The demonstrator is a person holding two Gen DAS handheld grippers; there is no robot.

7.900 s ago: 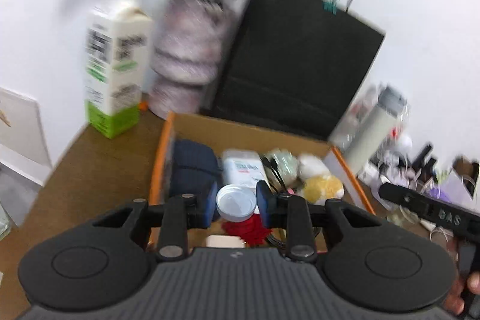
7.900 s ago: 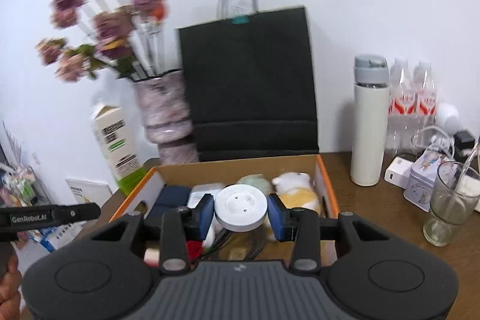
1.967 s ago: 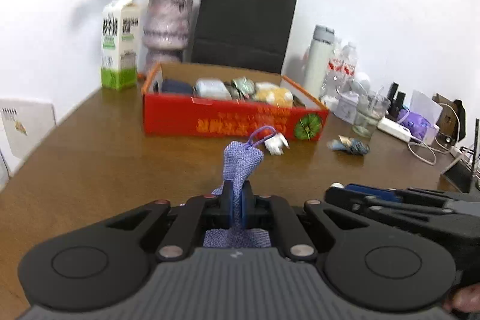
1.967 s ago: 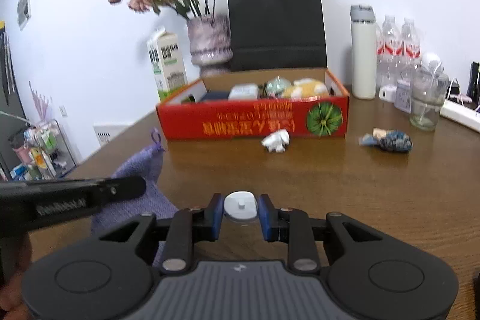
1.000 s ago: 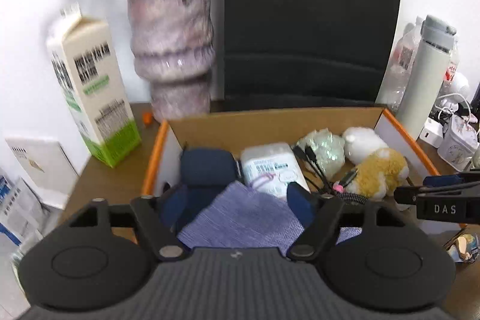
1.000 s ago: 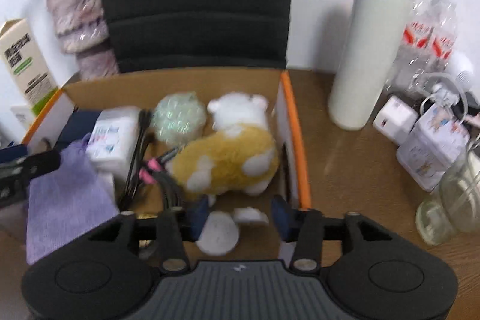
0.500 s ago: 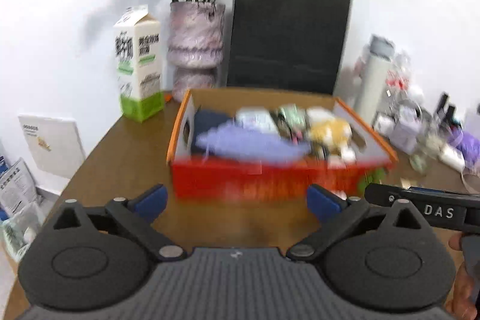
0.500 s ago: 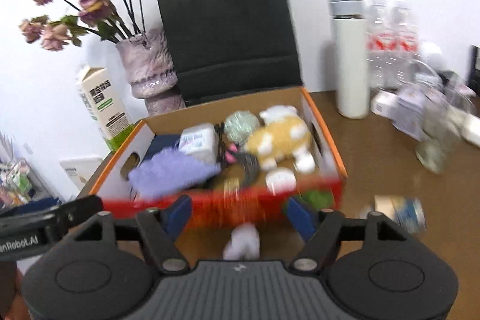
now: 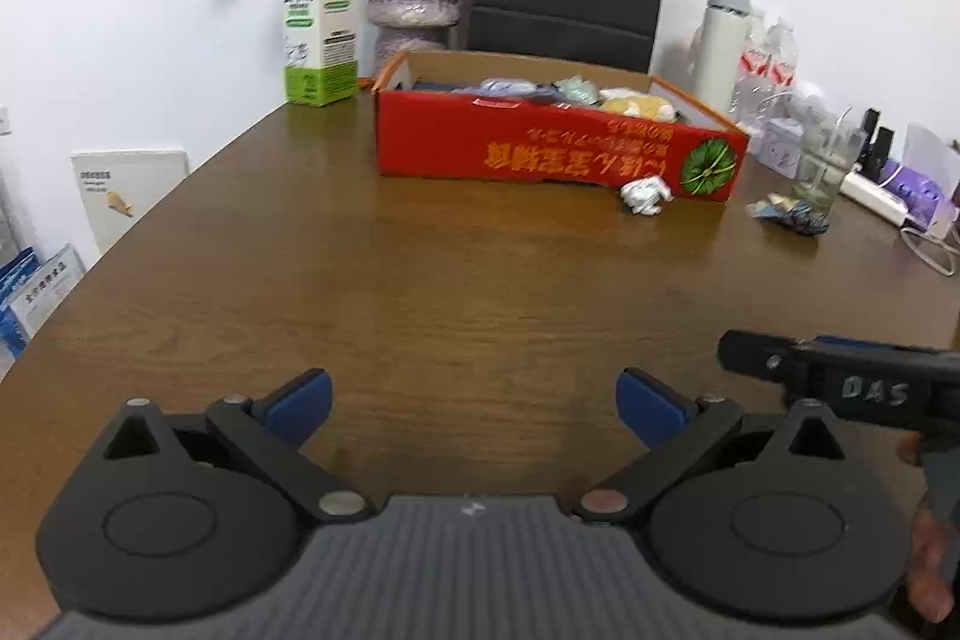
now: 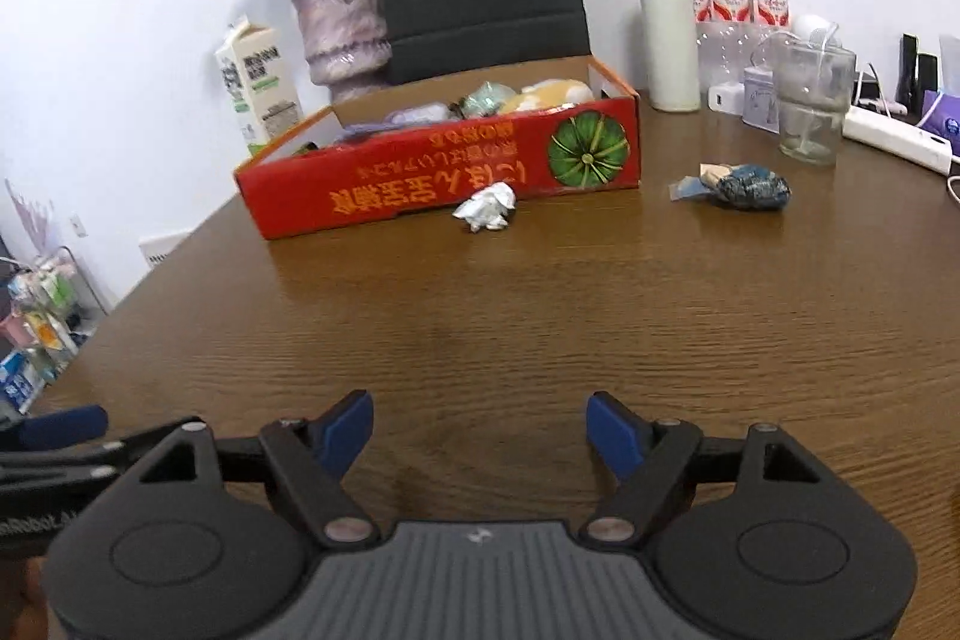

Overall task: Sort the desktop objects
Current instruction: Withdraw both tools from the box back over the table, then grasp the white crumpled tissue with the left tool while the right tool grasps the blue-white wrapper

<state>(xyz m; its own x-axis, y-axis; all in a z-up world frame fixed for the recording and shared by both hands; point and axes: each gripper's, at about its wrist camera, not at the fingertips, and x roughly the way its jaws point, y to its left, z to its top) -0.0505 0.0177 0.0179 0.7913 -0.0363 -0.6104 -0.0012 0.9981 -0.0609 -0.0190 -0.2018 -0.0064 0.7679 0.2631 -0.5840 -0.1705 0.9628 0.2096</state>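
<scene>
Your left claw (image 9: 474,397) is spread wide and holds nothing, low over the bare desk (image 9: 420,280). Your right claw (image 10: 480,427) is also wide apart and empty, beside it. Well ahead of both stands the red box (image 10: 444,172), with a purple pouch (image 10: 414,113), a yellow plush (image 10: 549,91) and other things inside. A crumpled white wad (image 10: 487,209) lies on the desk just in front of the box's front wall. A blue bundle (image 10: 747,187) lies to the right of the box, near a glass (image 10: 810,106).
</scene>
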